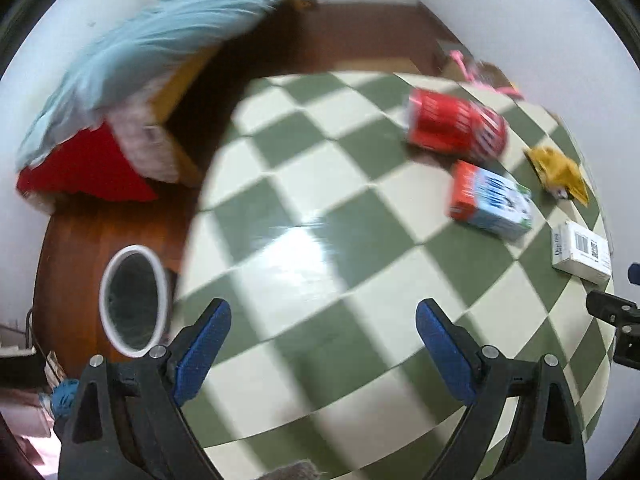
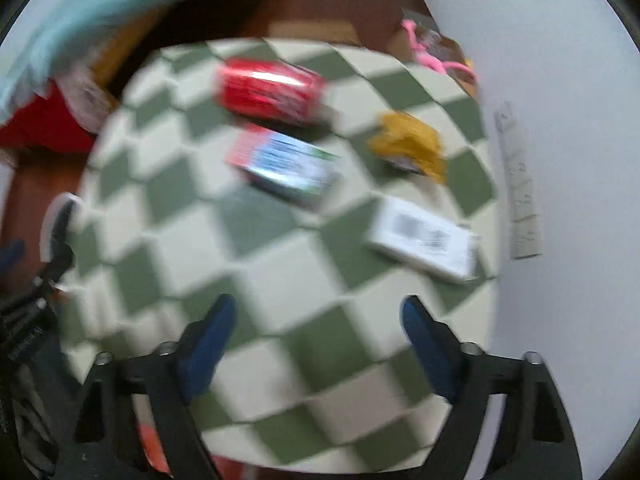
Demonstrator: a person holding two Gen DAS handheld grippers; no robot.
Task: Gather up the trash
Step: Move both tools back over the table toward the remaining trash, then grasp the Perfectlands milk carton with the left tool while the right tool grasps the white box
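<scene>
On a round green-and-cream checkered table (image 1: 320, 248) lie a red can (image 1: 456, 126) on its side, a small carton (image 1: 490, 200), a crumpled yellow wrapper (image 1: 558, 172) and a white box (image 1: 582, 250). The right wrist view shows the same can (image 2: 272, 88), carton (image 2: 286, 164), wrapper (image 2: 412, 144) and box (image 2: 426, 236), blurred. My left gripper (image 1: 324, 344) is open and empty over the table's near part. My right gripper (image 2: 318, 340) is open and empty, short of the white box. A white-rimmed bin (image 1: 134, 300) stands on the floor left of the table.
A bed with a light blue cover (image 1: 160, 40) and red cloth (image 1: 88, 168) stands at the left on a wooden floor. A white wall (image 2: 560, 160) runs close along the table's right side. Pink items (image 1: 480, 72) lie beyond the table.
</scene>
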